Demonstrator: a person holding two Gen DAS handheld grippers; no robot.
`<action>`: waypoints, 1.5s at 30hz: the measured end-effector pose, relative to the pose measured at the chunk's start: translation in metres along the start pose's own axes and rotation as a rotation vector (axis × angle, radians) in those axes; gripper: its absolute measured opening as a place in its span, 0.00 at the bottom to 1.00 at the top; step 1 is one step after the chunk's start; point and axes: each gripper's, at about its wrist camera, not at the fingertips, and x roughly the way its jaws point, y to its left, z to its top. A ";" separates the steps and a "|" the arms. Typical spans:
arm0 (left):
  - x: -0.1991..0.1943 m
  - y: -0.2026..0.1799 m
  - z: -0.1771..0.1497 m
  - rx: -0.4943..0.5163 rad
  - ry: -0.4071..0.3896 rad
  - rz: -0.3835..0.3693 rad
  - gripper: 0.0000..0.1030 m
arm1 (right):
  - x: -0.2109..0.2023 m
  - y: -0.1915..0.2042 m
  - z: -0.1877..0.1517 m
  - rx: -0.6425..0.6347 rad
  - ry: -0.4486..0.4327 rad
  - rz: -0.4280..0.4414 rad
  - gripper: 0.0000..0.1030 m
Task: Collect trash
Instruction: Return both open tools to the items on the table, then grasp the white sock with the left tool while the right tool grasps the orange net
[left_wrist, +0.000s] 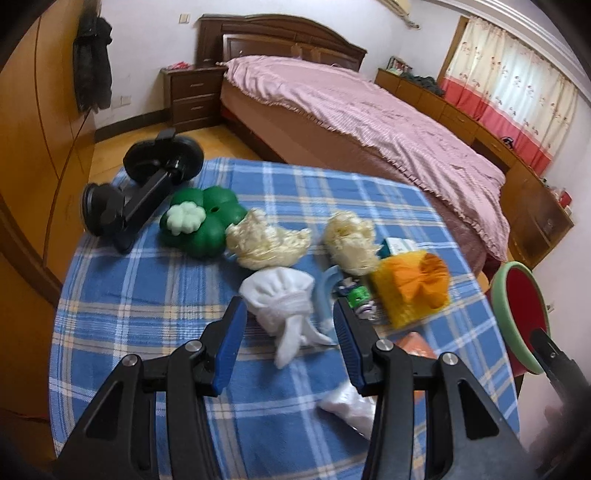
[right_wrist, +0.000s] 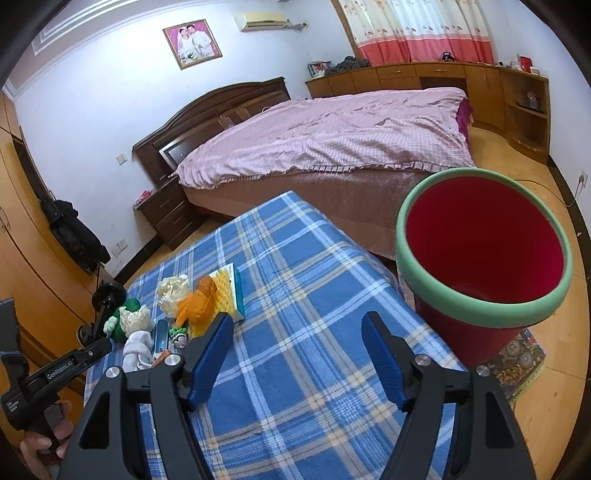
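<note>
A crumpled white tissue wad lies on the blue plaid tablecloth, just between the tips of my left gripper. That gripper is open and its pads do not press the wad. Behind it lie two cream paper wads, an orange paper on a yellow foam box, and a small green wrapper. Another white wad sits under the right finger. My right gripper is open and empty over bare cloth, left of the red bin with a green rim.
A green clover-shaped object and a black suction mount stand at the table's far left. The bin stands off the table's right edge on the floor. A bed lies beyond the table, and a hand holds the left gripper's handle.
</note>
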 end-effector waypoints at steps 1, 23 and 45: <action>0.004 0.001 0.000 -0.004 0.007 0.002 0.48 | 0.003 0.001 0.000 -0.004 0.007 -0.002 0.73; 0.070 0.006 0.004 -0.028 0.074 -0.026 0.56 | 0.070 0.067 0.013 -0.181 0.093 0.050 0.75; 0.062 0.010 -0.002 -0.026 0.031 -0.077 0.39 | 0.101 0.108 0.002 -0.310 0.114 0.142 0.20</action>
